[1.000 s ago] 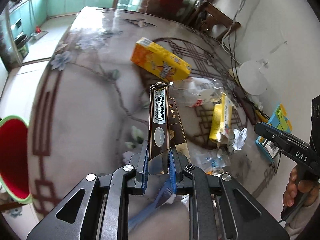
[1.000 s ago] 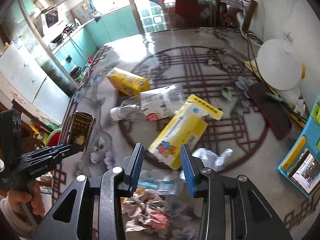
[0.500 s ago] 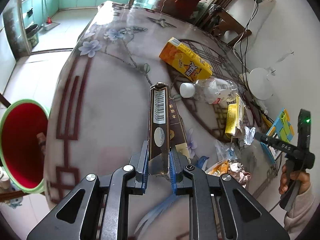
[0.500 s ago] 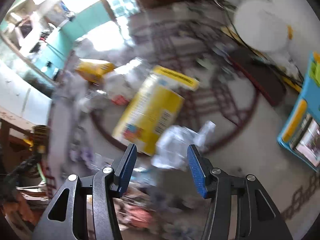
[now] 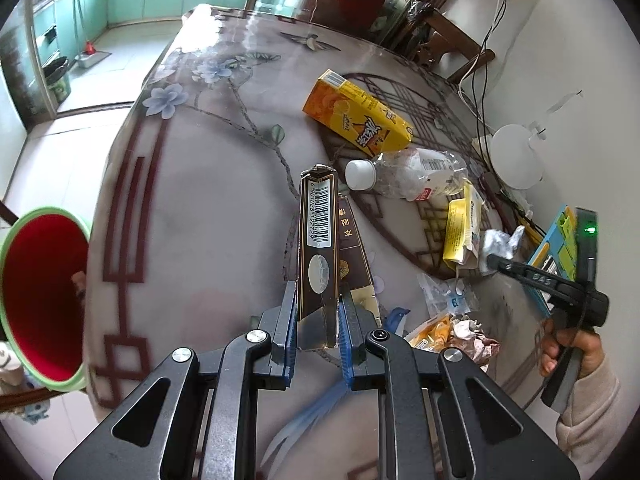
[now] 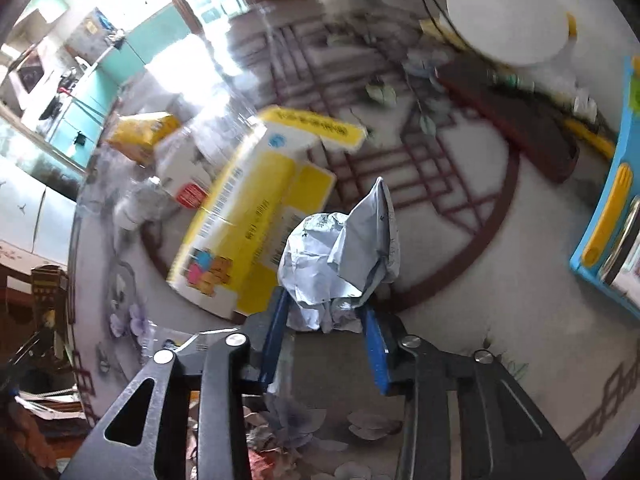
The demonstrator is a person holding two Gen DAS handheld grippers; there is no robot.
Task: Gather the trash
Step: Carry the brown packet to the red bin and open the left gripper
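Note:
My left gripper point(image 5: 317, 314) is shut on a dark brown cigarette box point(image 5: 318, 236) with a barcode, held upright above the table's left part. A red bin with a green rim point(image 5: 40, 292) stands below the table edge, left of it. In the right wrist view my right gripper point(image 6: 324, 324) is closing on a crumpled pale paper point(image 6: 336, 256), and its blue pads touch the paper's lower sides. The left wrist view shows that right gripper point(image 5: 494, 262) low at the same crumpled paper point(image 5: 502, 238), held by a hand point(image 5: 568, 344).
On the table point(image 5: 208, 208) lie a yellow juice carton point(image 5: 356, 116), a clear plastic bottle point(image 5: 404, 174), a yellow box point(image 6: 248, 216), a clear wrapper point(image 5: 444, 296) and crumpled wrappers point(image 5: 460, 332). A blue toy point(image 6: 608, 220), a dark tray point(image 6: 512, 120) and a white disc point(image 6: 508, 16) sit at the right.
My right gripper came down onto the crumpled paper and its jaws narrowed around it. My left gripper, still gripping the box, shifted so that more of the red bin shows.

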